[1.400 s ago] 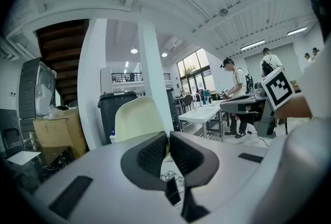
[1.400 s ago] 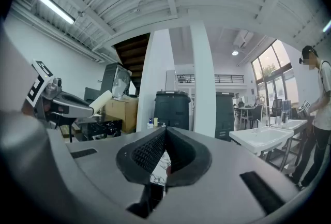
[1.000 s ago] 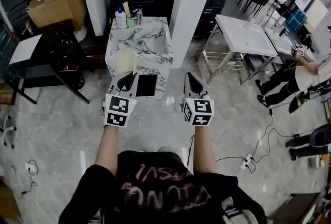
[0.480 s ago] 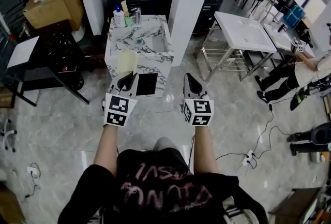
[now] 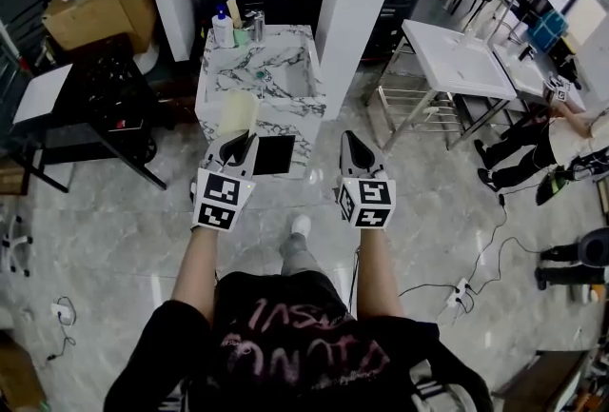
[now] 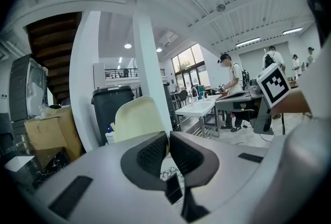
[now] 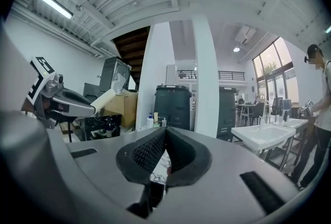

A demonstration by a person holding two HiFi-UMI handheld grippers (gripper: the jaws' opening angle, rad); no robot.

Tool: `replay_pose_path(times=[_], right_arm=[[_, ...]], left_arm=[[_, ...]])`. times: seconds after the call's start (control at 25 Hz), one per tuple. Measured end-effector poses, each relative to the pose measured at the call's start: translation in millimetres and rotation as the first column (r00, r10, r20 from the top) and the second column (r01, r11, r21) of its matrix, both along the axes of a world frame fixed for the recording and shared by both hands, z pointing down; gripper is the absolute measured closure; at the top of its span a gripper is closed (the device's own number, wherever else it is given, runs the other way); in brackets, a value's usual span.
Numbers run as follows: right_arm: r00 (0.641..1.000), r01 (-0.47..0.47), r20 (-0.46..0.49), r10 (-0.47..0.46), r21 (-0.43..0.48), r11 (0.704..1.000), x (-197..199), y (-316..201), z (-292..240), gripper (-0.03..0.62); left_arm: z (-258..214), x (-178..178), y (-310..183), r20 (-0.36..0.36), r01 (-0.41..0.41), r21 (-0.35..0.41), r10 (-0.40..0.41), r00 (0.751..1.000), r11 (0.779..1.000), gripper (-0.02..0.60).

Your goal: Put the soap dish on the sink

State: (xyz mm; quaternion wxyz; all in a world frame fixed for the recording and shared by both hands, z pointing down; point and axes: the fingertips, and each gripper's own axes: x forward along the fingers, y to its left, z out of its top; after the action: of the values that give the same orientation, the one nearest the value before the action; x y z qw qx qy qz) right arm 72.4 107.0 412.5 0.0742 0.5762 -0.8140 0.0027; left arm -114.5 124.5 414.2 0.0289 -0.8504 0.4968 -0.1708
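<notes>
Left tongs (image 5: 243, 138) on soap dish (image 5: 235, 112) edge

Sink (image 5: 221, 77) glossy marble w/ veins; soap dish (image 5: 236, 112) matt plastic.

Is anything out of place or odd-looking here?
Only the pale yellow soap dish: it is pinched upright in the left gripper, in the air near the marble sink, not resting on it. The right gripper is shut on nothing. I see nothing spilled or broken.

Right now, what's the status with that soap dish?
Left tool shut on soap dish. Right tool shut, empty. Sink ahead, not yet reached; bottles at its back corner.
</notes>
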Motion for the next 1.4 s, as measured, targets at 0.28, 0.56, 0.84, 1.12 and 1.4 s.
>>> replay_pose_path(times=[0.28,0.56,0.84,1.12,1.4], right_arm=[[1.0,0.005,-0.013,-0.005,-0.008,1.0,-1,-42,9,0.58],[1.0,0.008,-0.003,-0.008,-0.027,1.0,5,-100,19,0.58],[1.0,0.027,0.013,-0.026,-0.051,0.998,12,-177,27,0.58],[0.998,0.067,0.011,-0.066,-0.073,0.995,30,-263,34,0.58],[0.993,0.122,0.016,-0.121,-0.091,0.988,36,-329,38,0.58]], left_arm=[[12,-2,-37,0.012,0.006,-0.031,-0.006,1.0,0.999,0.548],[25,1,-93,0.018,0.013,-0.061,-0.011,1.0,0.998,0.548],[36,9,-164,0.027,0.035,-0.09,-0.032,0.999,0.995,0.548],[40,30,-242,0.056,0.07,-0.119,-0.063,0.996,0.99,0.548],[45,38,-303,0.072,0.12,-0.144,-0.11,0.991,0.982,0.548]])
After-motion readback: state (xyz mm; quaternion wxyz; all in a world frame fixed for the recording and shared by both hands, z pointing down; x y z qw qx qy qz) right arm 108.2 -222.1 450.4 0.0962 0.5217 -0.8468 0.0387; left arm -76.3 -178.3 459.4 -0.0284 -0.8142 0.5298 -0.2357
